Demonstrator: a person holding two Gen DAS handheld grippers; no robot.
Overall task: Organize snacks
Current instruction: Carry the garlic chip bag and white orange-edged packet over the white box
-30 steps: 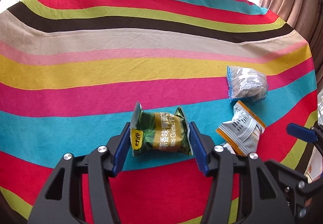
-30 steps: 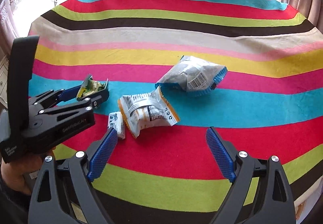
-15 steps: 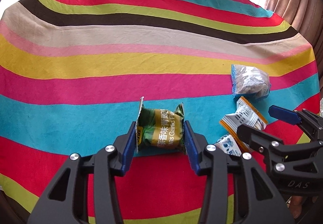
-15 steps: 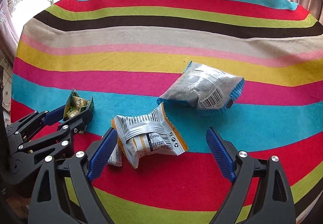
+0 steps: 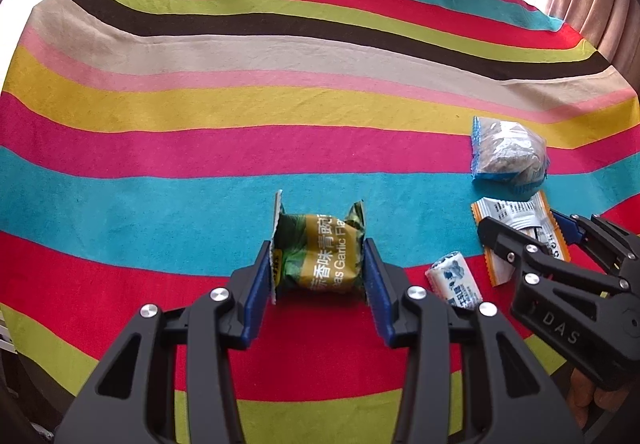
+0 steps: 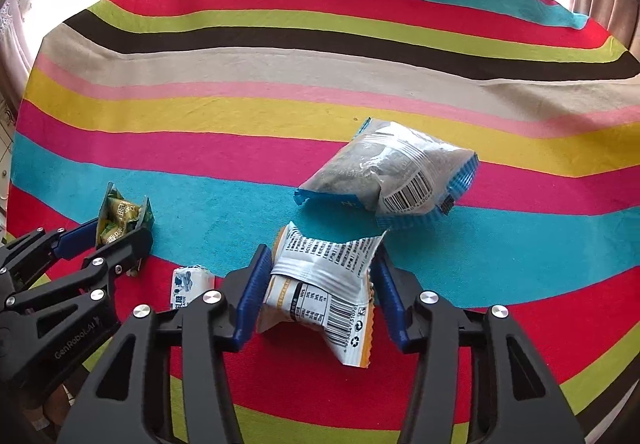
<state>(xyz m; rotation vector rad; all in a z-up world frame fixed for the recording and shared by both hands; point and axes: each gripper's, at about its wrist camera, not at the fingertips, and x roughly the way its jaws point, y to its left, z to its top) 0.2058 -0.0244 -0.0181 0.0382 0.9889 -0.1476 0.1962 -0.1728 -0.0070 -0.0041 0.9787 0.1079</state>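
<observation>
A: Where's each packet relative to its tool?

B: The green packet (image 5: 318, 254) sits square between the pads of the left gripper (image 5: 318, 280), which has just been closing and now pinches its crimped ends. Its long axis runs straight across, pad to pad.

A: And the right?

B: The right gripper (image 6: 320, 292) has also just been closing, and now squeezes the white packet (image 6: 320, 284). That packet's length runs away from the tool, slightly skewed, its near end flaring below the pads. So the pads press its sides.

A: Anything loose?

B: A small roll (image 6: 188, 284) just left of the right gripper, and a grey bag (image 6: 384, 173) ahead of it, on the striped cloth (image 6: 280, 55). The right gripper is nearer both.
</observation>
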